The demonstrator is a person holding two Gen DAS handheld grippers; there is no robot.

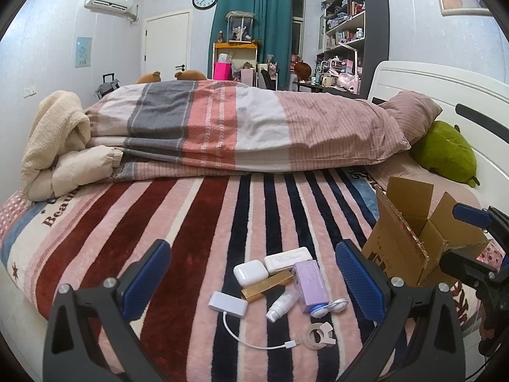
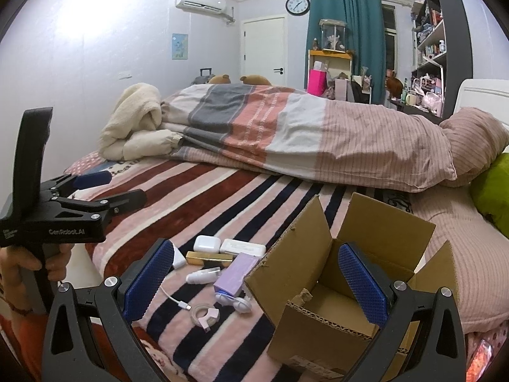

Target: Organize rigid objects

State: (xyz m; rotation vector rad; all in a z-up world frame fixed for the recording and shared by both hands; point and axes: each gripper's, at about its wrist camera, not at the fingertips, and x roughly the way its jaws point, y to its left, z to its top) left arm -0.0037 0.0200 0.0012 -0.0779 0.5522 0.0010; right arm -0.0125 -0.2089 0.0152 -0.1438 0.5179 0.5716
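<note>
Several small items lie on the striped blanket: a white earbud case, a white flat case, a gold bar, a purple box, a white tube, a white adapter with cable and a tape roll. An open cardboard box stands to their right, and looks empty in the right wrist view. My left gripper is open, hovering over the pile. My right gripper is open, above the box's left flap.
A folded quilt and cream coat lie across the far half of the bed. A green plush and a pillow rest by the white headboard. Shelves and a door stand beyond the bed.
</note>
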